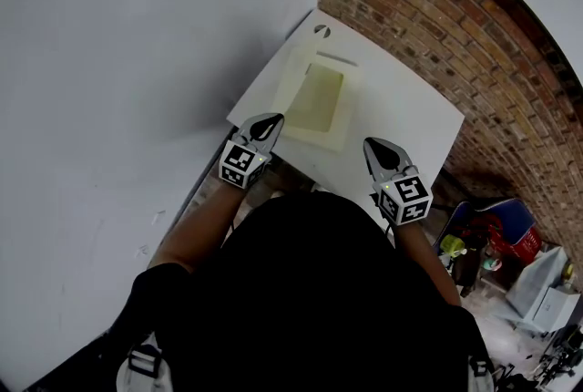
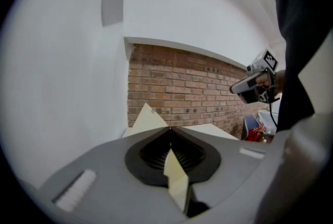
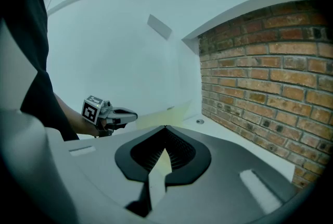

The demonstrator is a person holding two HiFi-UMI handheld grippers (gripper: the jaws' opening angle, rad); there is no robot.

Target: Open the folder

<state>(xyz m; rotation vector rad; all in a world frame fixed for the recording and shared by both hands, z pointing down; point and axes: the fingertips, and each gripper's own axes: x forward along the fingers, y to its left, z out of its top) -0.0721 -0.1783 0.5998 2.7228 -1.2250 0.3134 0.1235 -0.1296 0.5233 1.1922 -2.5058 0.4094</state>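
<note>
As our left gripper [image 1: 270, 122] pinches shut on the near corner of the folder [image 1: 321, 98] on the desk [image 1: 410, 112], our right gripper [image 1: 373, 147] hangs closed and empty nearby. We judge the opening only just begun; next we must swing the cover up and over.

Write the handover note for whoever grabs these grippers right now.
The left gripper is shut on the near left corner of the folder. The folder's cover stands lifted off the table.
The right gripper is shut and empty, held above bare table to the right of the folder.
Done: cover gripped and partly raised.
Left to do: swing the cover right over and lay it flat. The right gripper could probably steady the lower sheet.
</note>
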